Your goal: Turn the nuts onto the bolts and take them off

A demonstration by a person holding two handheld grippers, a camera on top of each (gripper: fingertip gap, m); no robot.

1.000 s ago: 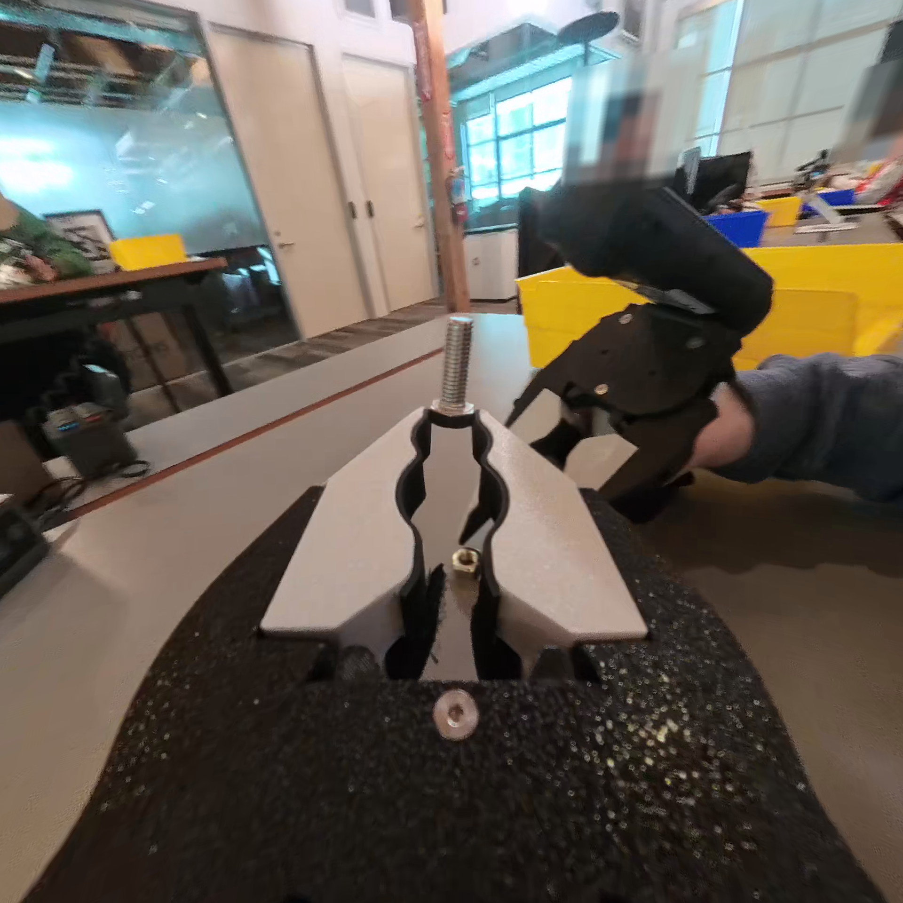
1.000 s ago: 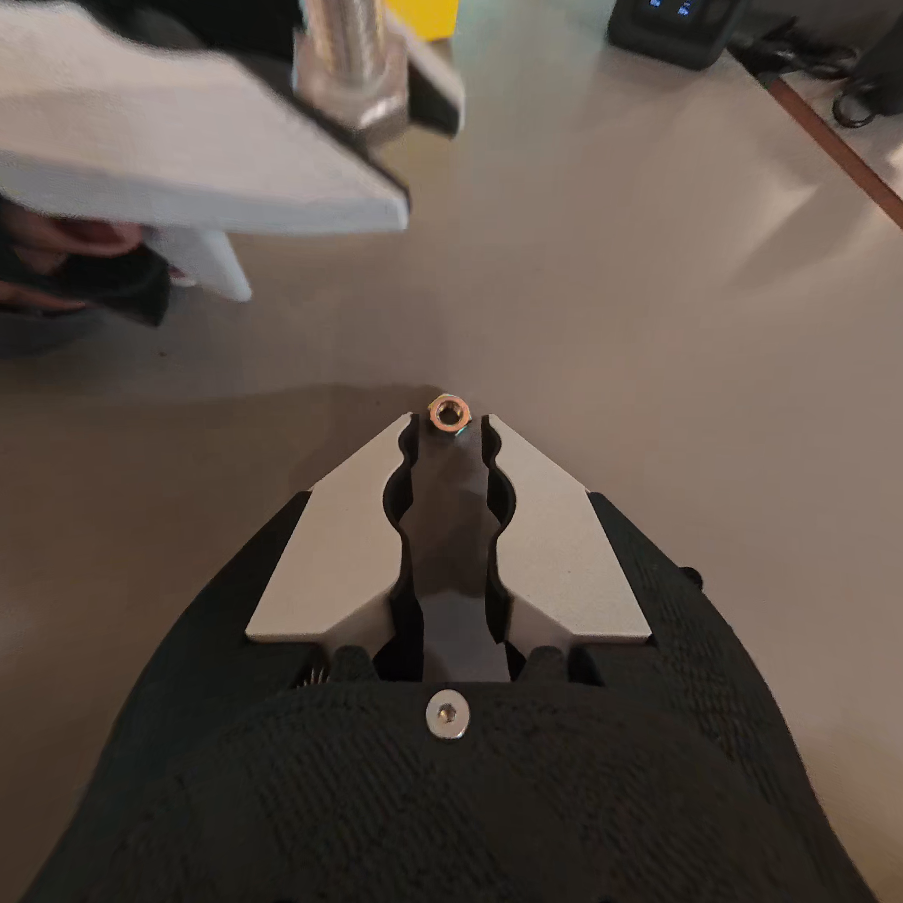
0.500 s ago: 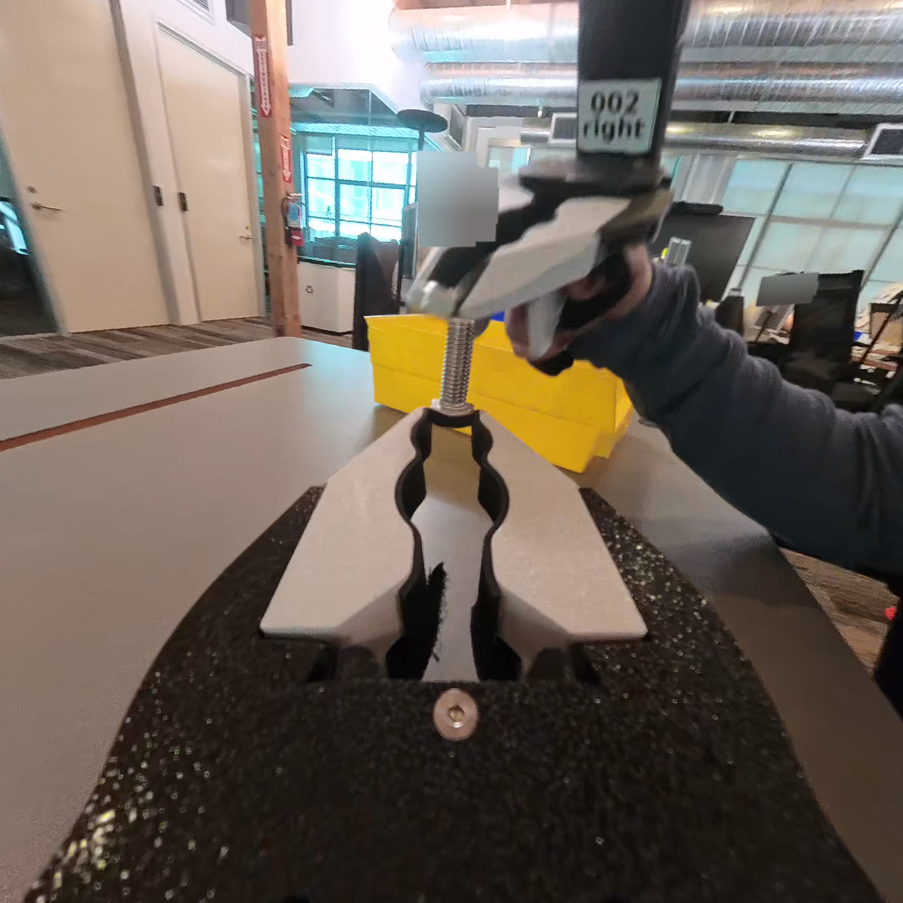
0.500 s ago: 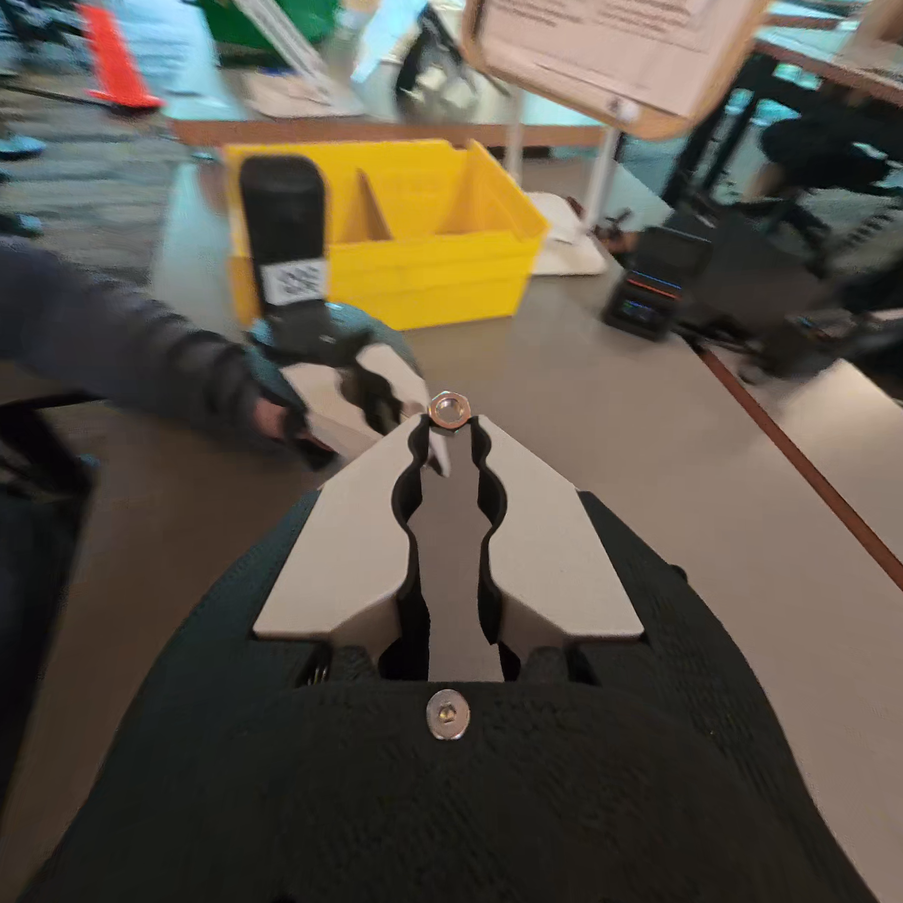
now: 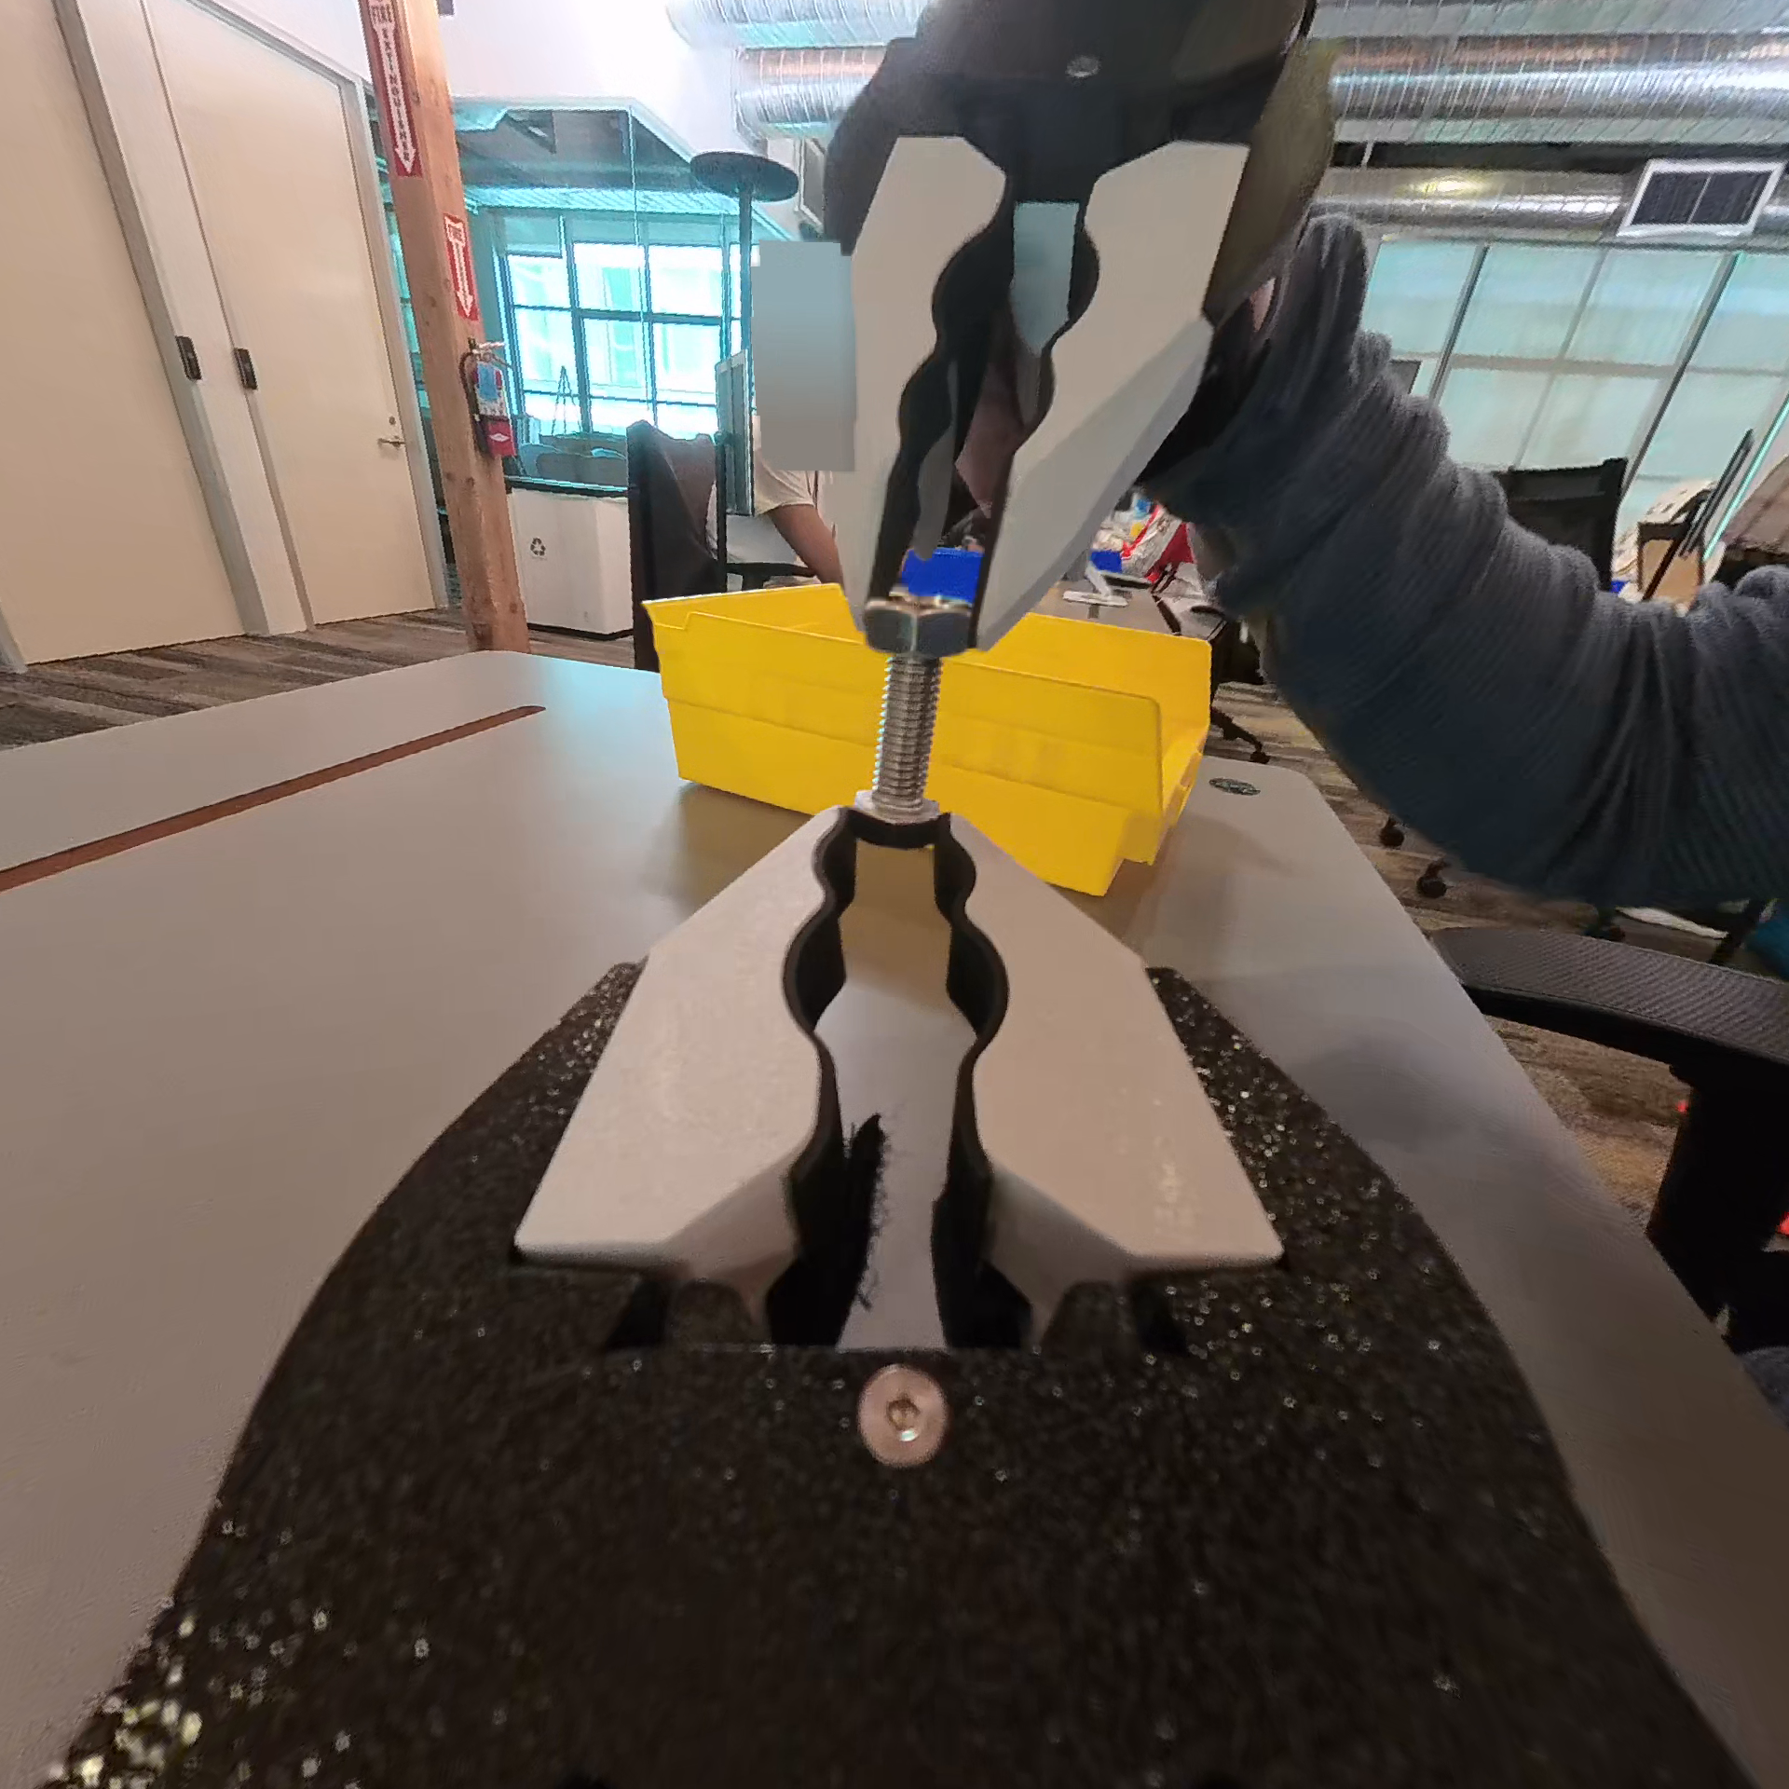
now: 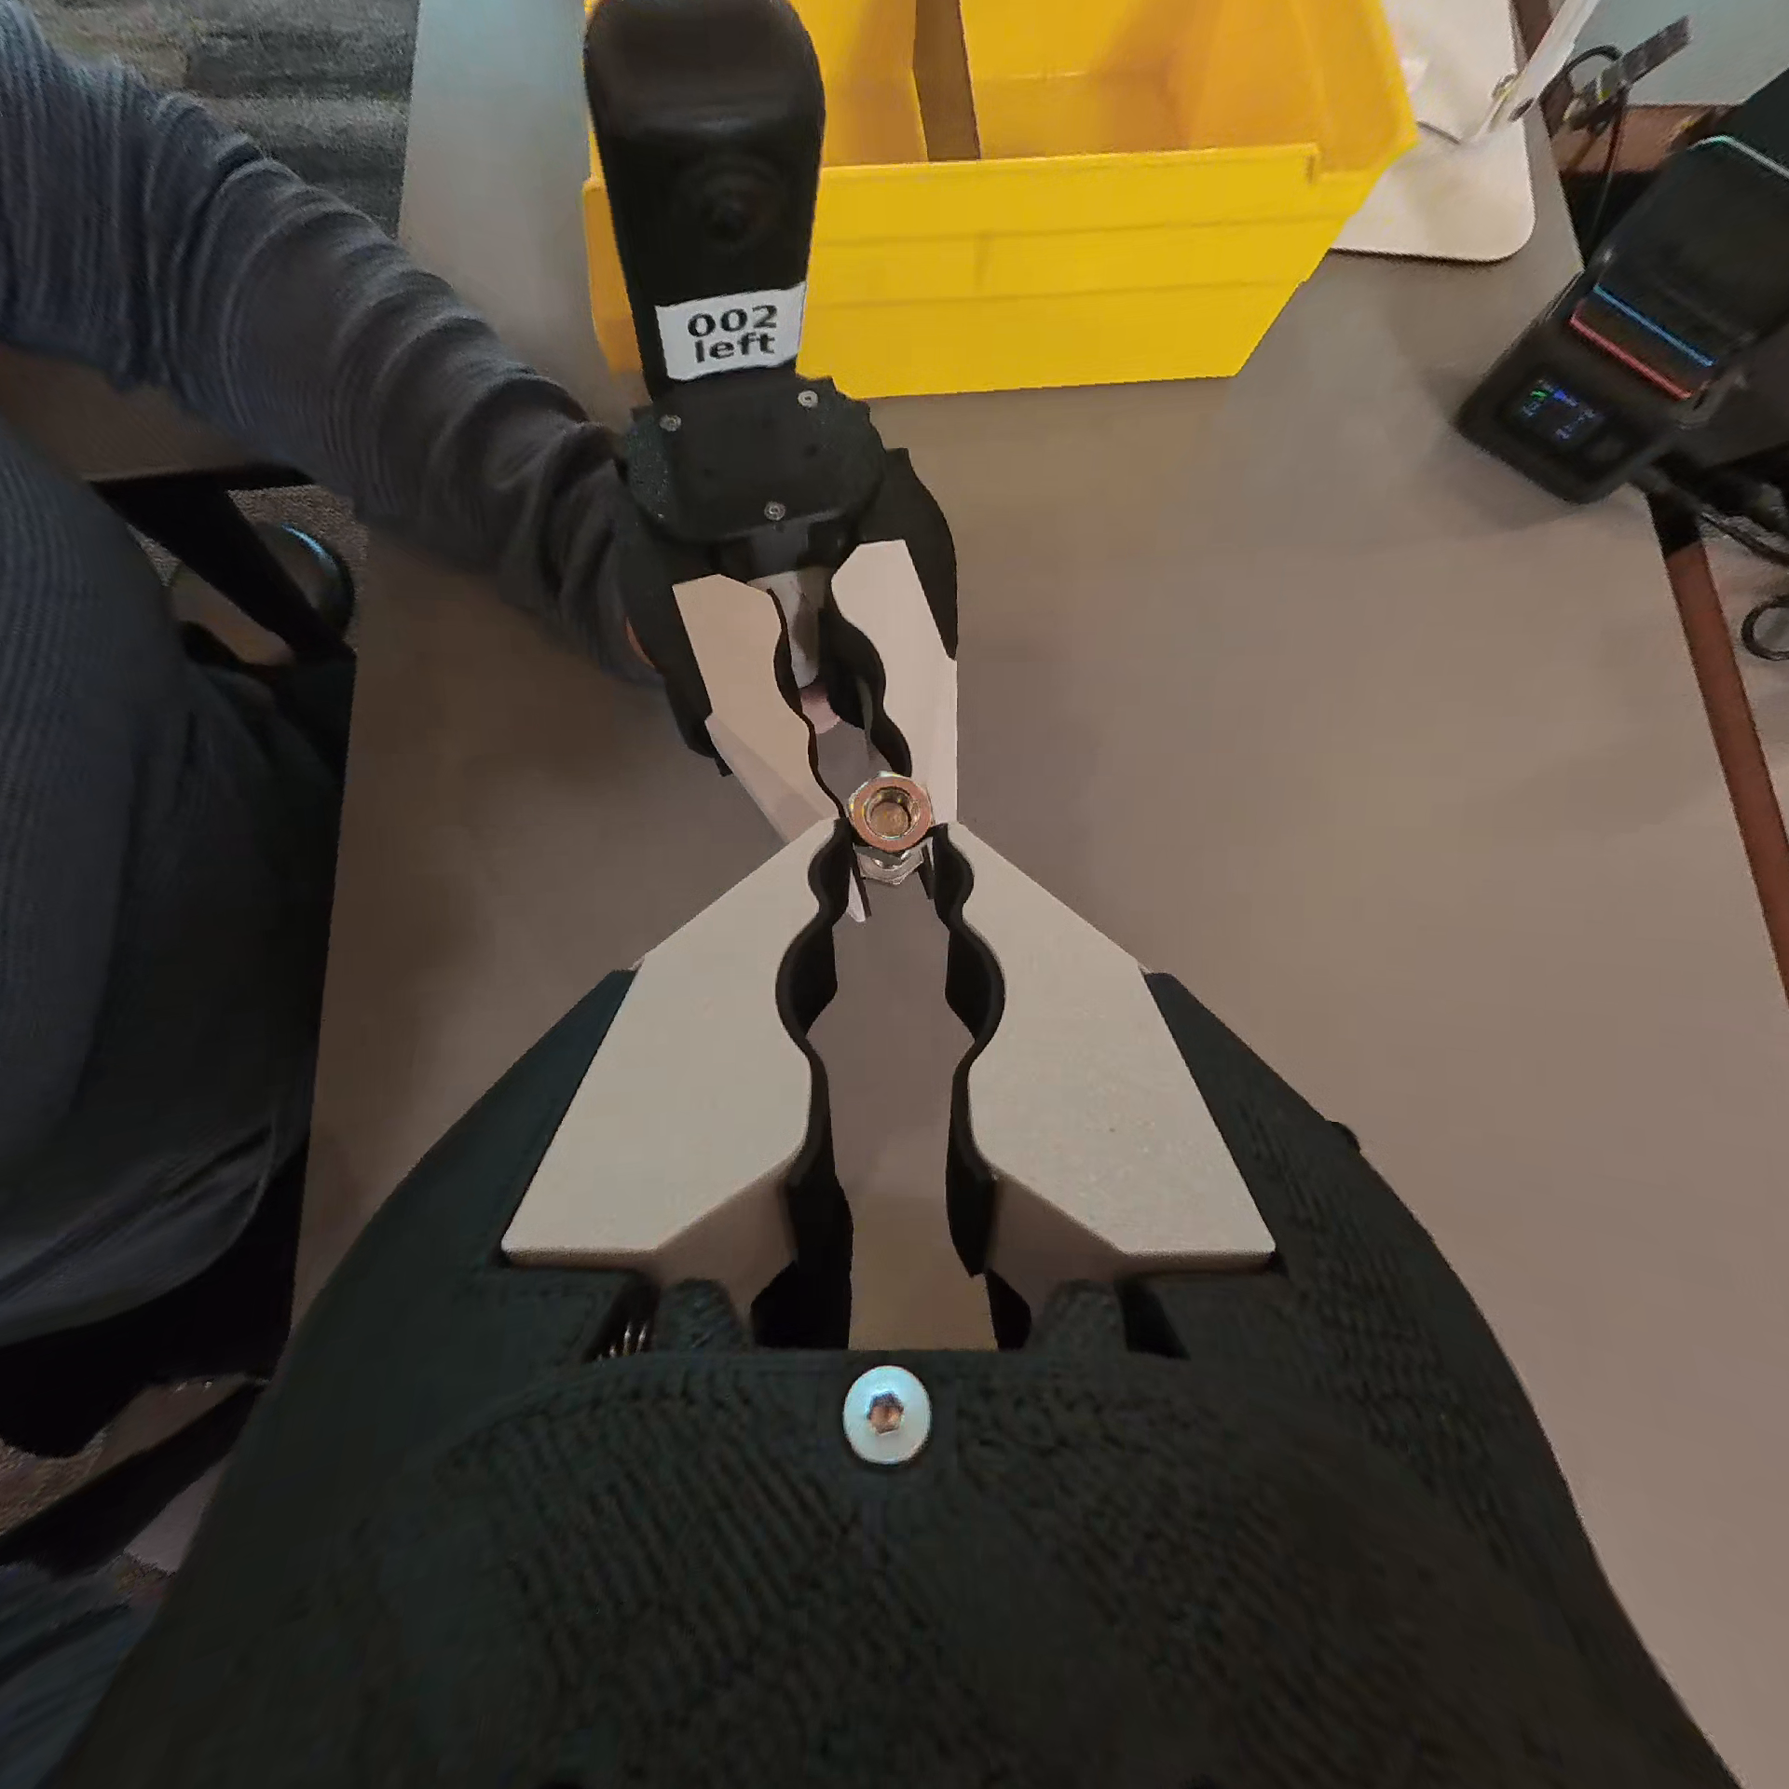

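Observation:
My left gripper [image 5: 895,823] is shut on the head of a silver bolt [image 5: 905,726] and holds it upright, thread up, above the grey table [image 5: 339,968]. My right gripper [image 5: 929,605] comes down from above, shut on a nut [image 5: 915,624] that sits on the top end of the bolt. In the right wrist view I look down the bolt's axis: the nut [image 6: 889,811] lies between my right gripper's tips [image 6: 889,852]. The left gripper's fingers [image 6: 745,678] reach in from the far side. How far the nut is threaded on is hidden.
A yellow bin [image 5: 1065,736] stands on the table behind the bolt; it also shows in the right wrist view [image 6: 1065,271]. A black device with a small screen [image 6: 1626,387] sits at the right. A black chair [image 5: 1597,997] stands past the table's right edge. My left and right fingertips are right by each other.
My right gripper closed on a nut lying on the table, lifted it and brought it down onto the top of the bolt. My left gripper kept hold of the bolt and swung right.

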